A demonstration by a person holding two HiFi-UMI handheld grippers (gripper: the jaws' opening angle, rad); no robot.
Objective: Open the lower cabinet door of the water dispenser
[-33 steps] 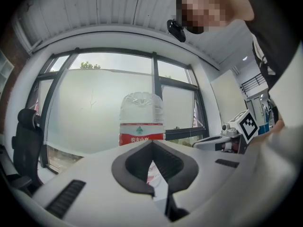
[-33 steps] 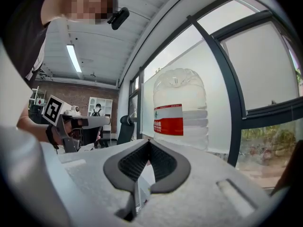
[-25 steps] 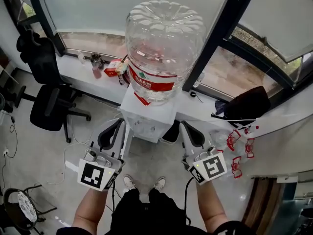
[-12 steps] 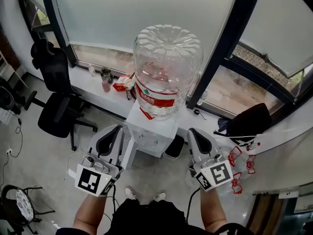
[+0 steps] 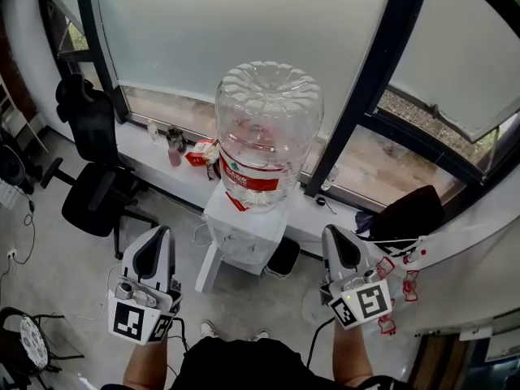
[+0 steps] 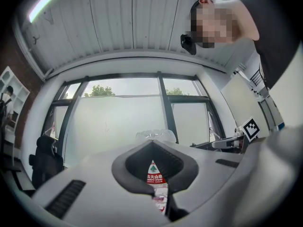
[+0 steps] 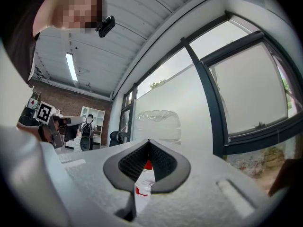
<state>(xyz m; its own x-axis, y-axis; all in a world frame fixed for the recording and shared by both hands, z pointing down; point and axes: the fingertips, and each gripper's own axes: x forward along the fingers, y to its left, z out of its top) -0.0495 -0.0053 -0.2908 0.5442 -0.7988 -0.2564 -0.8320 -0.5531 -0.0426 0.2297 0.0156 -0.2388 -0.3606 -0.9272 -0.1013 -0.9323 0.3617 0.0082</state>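
Both tools are up in front of the person, either side of the dispenser [image 5: 244,232], neither touching it. L tool [image 5: 156,240]: jaws closed tip to tip, nothing gripped; only the far bottle's red label shows thru the pad hollow. R tool [image 5: 334,239]: same, jaws closed, empty. Dispenser stands on the floor against the window ledge [image 5: 142,154], between the 2 tools, w/ a big clear bottle [image 5: 268,128] upside down on top. Lower door can't be made out from above. Black bin [image 5: 284,257] sits just beside the dispenser, R side. Office chair [image 5: 93,193] well off to the L. Red box [image 5: 197,151] & small bottles on the ledge. Dark bag [image 5: 406,210] at R by the window.
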